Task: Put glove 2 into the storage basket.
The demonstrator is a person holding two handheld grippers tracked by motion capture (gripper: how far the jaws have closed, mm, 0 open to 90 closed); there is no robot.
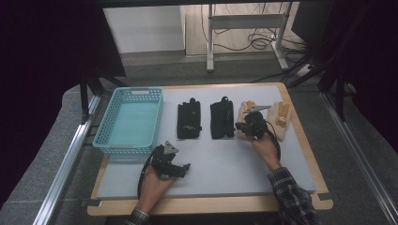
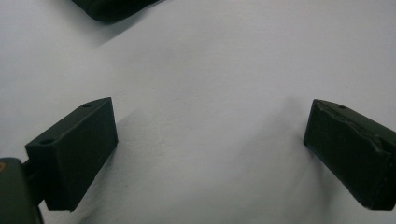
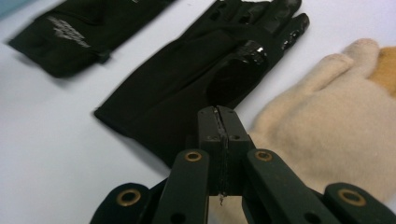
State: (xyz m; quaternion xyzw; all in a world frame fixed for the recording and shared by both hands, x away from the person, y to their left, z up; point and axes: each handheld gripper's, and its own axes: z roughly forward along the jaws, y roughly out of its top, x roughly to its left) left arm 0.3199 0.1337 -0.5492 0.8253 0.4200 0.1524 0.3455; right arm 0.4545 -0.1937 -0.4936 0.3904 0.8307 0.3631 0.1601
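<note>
Right hand: your forearm in the plaid sleeve [image 1: 292, 194] comes in from 5 o'clock and reaches up the table, and the right gripper [image 1: 245, 127] sits over the near end of the cream glove [image 1: 242, 115].
Right gripper state: clenched, jaws pressed flat together with nothing visibly pinched between them. Whether the tips touch the glove below, I cannot tell.
Left hand: parked at 7 o'clock on the grey mat [image 1: 225, 164], the left gripper [image 1: 184, 169] lying low and pointing toward 3 o'clock.
Left gripper state: released, jaws spread wide over bare mat.
Gloves: two black gloves lie side by side at centre, the nearer black glove [image 1: 222, 119] just left of the cream one; the other black glove [image 1: 189, 120] is toward 10 o'clock of it. A second cream glove [image 1: 281, 118] lies at 2 o'clock.
Basket: blue basket [image 1: 107, 136] at 10 o'clock.
Right gripper view: the black glove's fingertips [image 3: 292, 29] shine, and the cream glove [image 3: 327, 126] looks fuzzy; from above, neither detail comes through.
Left gripper view: a dark glove corner [image 2: 112, 7] shows at the top edge.
</note>
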